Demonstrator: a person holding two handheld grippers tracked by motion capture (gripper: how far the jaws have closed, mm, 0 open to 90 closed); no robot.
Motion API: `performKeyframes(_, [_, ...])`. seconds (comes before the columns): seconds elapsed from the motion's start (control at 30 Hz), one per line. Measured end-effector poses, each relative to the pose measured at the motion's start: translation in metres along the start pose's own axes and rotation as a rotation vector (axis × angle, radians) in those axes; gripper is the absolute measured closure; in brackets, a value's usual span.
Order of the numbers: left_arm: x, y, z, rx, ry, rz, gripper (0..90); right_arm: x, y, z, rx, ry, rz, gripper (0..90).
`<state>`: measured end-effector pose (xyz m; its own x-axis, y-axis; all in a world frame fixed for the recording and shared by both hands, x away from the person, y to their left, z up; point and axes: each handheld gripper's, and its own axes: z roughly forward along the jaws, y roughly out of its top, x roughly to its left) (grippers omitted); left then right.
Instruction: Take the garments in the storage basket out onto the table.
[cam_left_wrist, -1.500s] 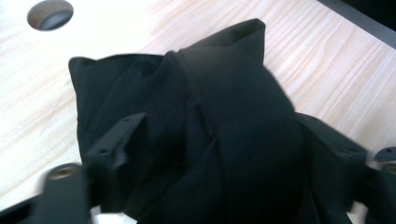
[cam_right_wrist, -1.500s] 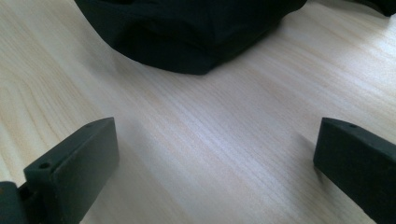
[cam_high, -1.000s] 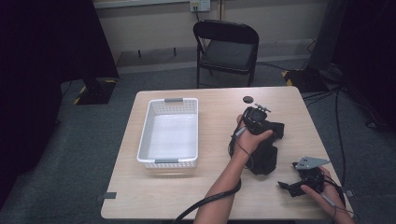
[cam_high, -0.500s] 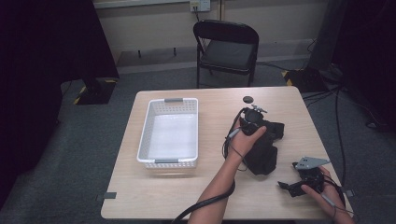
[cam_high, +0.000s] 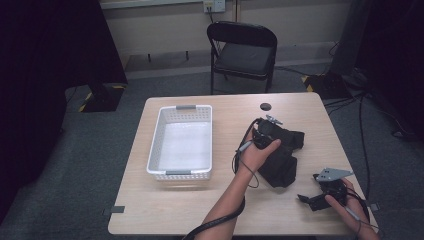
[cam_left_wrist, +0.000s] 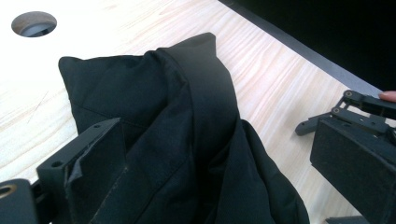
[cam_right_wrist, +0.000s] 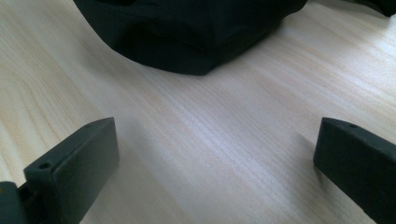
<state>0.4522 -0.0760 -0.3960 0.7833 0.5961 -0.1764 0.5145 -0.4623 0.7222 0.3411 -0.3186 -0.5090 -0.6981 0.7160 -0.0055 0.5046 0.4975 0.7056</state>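
Observation:
A crumpled black cloth lies on the right half of the wooden table. My left gripper rests on the cloth's far end. In the left gripper view a thick fold of the cloth bulges between the wide-apart jaws of this open left gripper. Near the table's front right corner, a hand holds my right gripper just above the wood. The right gripper is open over bare table, a short way from the cloth's near end.
A white slotted basket stands left of the cloth. A round cable hole sits near the far edge, also seen as a cable hole beyond the cloth. A black folding chair stands behind the table.
My left gripper has shifted slightly left and nearer on the cloth, and the cloth's far end has spread to the right. The right gripper has stayed put.

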Motion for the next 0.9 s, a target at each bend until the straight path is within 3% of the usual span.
performKeyframes(0.33, [-0.003, -0.011, -0.006, -0.002, -0.030, 0.003, 3.0, 0.000, 0.000, 0.000, 0.000, 0.000, -0.001, 0.0])
performKeyframes(0.9, [-0.003, -0.031, -0.015, 0.021, -0.052, 0.043, 3.5, 0.000, 0.000, 0.000, 0.000, 0.000, -0.002, 0.0])
